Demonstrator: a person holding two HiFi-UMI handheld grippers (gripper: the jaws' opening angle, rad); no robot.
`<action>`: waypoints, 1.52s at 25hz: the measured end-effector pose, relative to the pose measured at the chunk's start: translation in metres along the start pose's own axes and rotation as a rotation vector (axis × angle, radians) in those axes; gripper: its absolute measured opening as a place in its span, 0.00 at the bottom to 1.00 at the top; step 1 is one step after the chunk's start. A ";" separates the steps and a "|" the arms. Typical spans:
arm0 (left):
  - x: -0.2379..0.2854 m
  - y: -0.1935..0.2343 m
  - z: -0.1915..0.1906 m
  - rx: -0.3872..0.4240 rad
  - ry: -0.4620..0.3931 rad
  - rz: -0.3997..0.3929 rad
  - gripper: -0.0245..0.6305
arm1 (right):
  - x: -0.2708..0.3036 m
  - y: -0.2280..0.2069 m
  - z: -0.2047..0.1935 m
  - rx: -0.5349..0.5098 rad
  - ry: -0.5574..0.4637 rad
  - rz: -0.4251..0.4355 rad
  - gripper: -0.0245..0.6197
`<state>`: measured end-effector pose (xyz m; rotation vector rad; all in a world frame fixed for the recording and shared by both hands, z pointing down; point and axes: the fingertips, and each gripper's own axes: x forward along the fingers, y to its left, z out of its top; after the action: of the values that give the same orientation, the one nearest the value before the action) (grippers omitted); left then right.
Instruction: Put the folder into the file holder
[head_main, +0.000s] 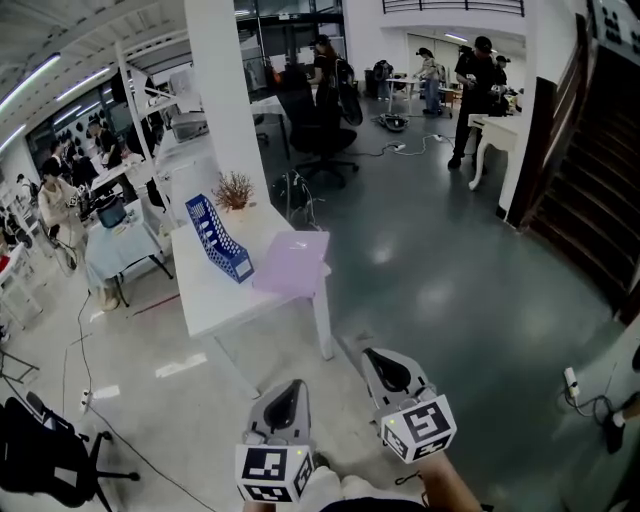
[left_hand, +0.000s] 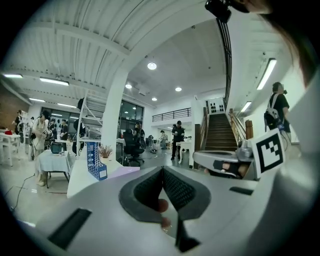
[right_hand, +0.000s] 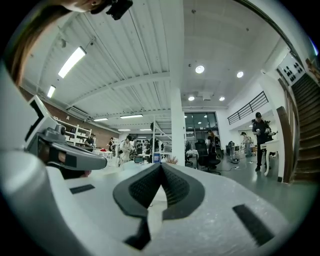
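- A white pillar (head_main: 225, 90) rises at 12 o'clock behind the white table (head_main: 215, 300).
- The purple folder (head_main: 295, 265) lies flat at the table's right edge, its long axis roughly 1-to-7 o'clock.
- The blue file holder (head_main: 218, 238) stands at the folder's 9 o'clock and runs 11-to-5. A dried plant (head_main: 235, 188) is at its 12.
- The left gripper (head_main: 296, 383) and right gripper (head_main: 369, 354) are pinched together and empty. The folder is well apart from them, toward 11 o'clock across bare floor.

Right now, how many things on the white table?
3: blue holder at left, purple folder right of it, small plant behind them. The holder could hide something.
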<state>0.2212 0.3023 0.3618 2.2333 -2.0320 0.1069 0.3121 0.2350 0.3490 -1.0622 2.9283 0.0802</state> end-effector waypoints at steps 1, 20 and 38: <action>0.002 0.002 0.002 0.002 -0.002 -0.003 0.05 | 0.003 0.000 0.000 0.000 -0.002 -0.002 0.04; 0.051 0.080 0.007 -0.001 0.003 -0.038 0.05 | 0.094 0.014 -0.014 -0.020 0.051 -0.020 0.04; 0.096 0.144 0.004 0.001 0.020 -0.114 0.05 | 0.166 0.010 -0.025 -0.008 0.070 -0.102 0.04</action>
<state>0.0867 0.1936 0.3765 2.3327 -1.8905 0.1198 0.1778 0.1350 0.3673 -1.2375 2.9311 0.0543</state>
